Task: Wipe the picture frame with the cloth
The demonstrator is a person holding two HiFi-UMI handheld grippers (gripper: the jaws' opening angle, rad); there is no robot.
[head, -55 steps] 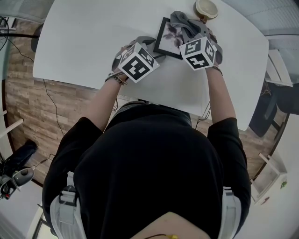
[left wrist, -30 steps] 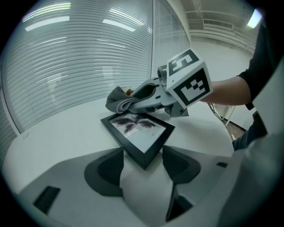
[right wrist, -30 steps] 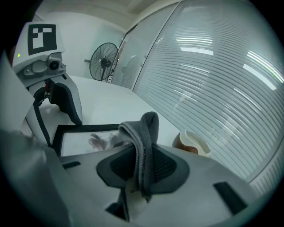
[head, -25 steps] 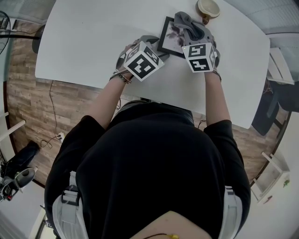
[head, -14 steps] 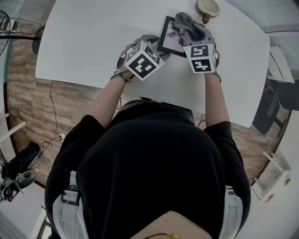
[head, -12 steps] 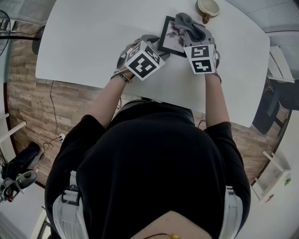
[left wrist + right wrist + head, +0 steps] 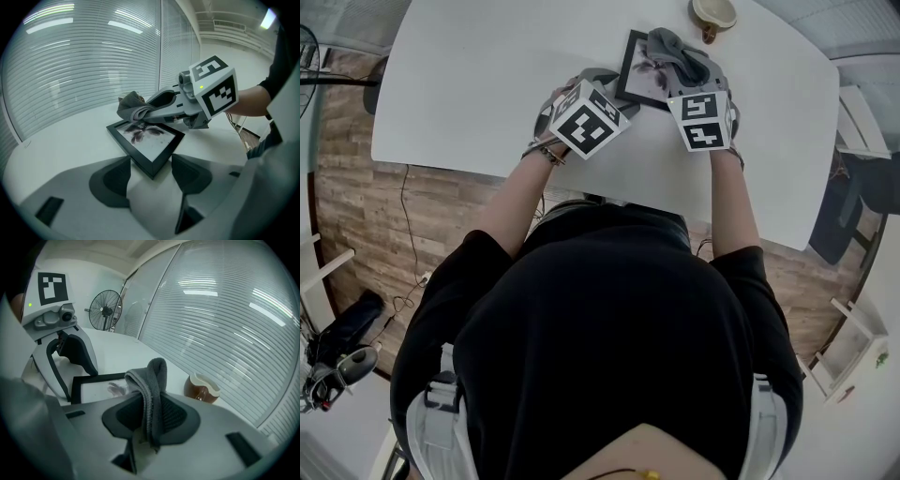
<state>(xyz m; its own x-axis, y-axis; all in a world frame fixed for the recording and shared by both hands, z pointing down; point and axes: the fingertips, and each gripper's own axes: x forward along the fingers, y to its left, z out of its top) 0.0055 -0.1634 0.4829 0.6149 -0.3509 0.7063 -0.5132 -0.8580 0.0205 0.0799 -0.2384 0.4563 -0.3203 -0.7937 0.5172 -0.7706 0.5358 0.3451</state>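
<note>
A black picture frame (image 7: 636, 77) with a dark flower print lies flat on the white table (image 7: 469, 84). My left gripper (image 7: 151, 169) is open, and the frame's (image 7: 146, 141) near corner sits between its jaws. My right gripper (image 7: 151, 423) is shut on a grey cloth (image 7: 151, 380), which hangs folded out of the jaws. The cloth (image 7: 677, 52) rests bunched on the frame's far right part. In the left gripper view the right gripper (image 7: 161, 104) presses the cloth (image 7: 130, 106) down on the frame's far corner.
A brown and cream cup (image 7: 713, 13) stands just beyond the frame, close to the cloth and near the table's far edge; it also shows to the right of the cloth as the cup (image 7: 200, 387). A standing fan (image 7: 104, 310) is beyond the table. Window blinds run behind it.
The right gripper has turned and drawn back a little toward the person with the cloth still on the frame. The left gripper has stayed at the frame's corner.
</note>
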